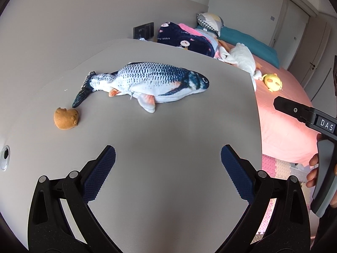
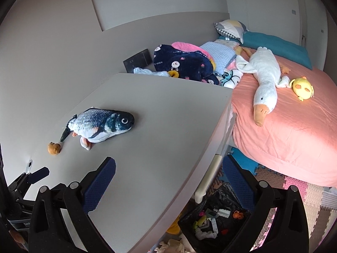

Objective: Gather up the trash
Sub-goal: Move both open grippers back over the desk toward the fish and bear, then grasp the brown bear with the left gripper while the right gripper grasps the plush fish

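A bin lined with a black bag (image 2: 223, 191) stands on the floor under the table's right edge, with several small scraps inside. My right gripper (image 2: 168, 160) is open and empty, one finger over the table edge and the other above the bin. My left gripper (image 1: 168, 149) is also open and empty, hovering low over the bare grey table (image 1: 168, 116). On the table lie a plush fish (image 1: 147, 80) and a small brown bear toy (image 1: 66, 119). The right gripper's finger (image 1: 294, 110), held by a hand (image 1: 313, 168), shows at the right in the left wrist view.
A pink bed (image 2: 294, 126) beside the table holds a white goose plush (image 2: 264, 78), a yellow chick toy (image 2: 303, 88) and piled blankets (image 2: 185, 63). Foam mats (image 2: 311, 194) cover the floor. A cable hole (image 1: 5, 154) is set in the table's left edge.
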`<state>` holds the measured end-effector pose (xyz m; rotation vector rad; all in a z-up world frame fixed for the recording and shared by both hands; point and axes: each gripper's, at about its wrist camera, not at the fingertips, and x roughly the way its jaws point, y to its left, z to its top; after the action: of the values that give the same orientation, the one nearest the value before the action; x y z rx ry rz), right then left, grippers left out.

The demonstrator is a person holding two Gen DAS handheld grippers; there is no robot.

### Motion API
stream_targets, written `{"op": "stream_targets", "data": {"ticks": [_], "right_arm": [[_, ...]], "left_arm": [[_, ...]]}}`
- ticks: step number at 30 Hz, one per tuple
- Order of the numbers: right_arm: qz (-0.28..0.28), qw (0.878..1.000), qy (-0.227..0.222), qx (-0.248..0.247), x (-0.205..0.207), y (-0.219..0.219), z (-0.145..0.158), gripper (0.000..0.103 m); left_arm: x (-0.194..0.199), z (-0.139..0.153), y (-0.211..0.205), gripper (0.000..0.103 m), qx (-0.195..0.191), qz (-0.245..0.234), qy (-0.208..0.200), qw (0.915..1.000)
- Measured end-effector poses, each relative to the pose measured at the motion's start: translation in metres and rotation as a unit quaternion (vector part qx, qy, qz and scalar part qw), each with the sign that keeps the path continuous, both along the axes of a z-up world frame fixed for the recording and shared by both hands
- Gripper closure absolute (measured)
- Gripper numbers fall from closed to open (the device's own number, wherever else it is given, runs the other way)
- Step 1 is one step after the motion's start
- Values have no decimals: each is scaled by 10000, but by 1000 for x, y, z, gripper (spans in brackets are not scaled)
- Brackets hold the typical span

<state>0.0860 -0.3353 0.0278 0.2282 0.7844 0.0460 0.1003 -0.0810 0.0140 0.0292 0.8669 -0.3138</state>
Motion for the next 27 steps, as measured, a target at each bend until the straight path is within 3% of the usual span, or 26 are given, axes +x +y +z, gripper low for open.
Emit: {"op": "stream_targets", "data": {"ticks": [5, 13, 27], "right_arm": [[440, 9964, -347, -640, 8, 39, 3, 2], [894, 9953, -214, -317, 35, 75, 5, 2], [1052, 9943, 29, -140, 89, 117, -1, 2]], "left_arm": [[8, -3, 23, 6, 85, 249, -46, 9996], [30, -9, 61, 6, 47, 605, -16, 9982], [77, -26, 114, 6, -152, 1169, 278, 9926]]}}
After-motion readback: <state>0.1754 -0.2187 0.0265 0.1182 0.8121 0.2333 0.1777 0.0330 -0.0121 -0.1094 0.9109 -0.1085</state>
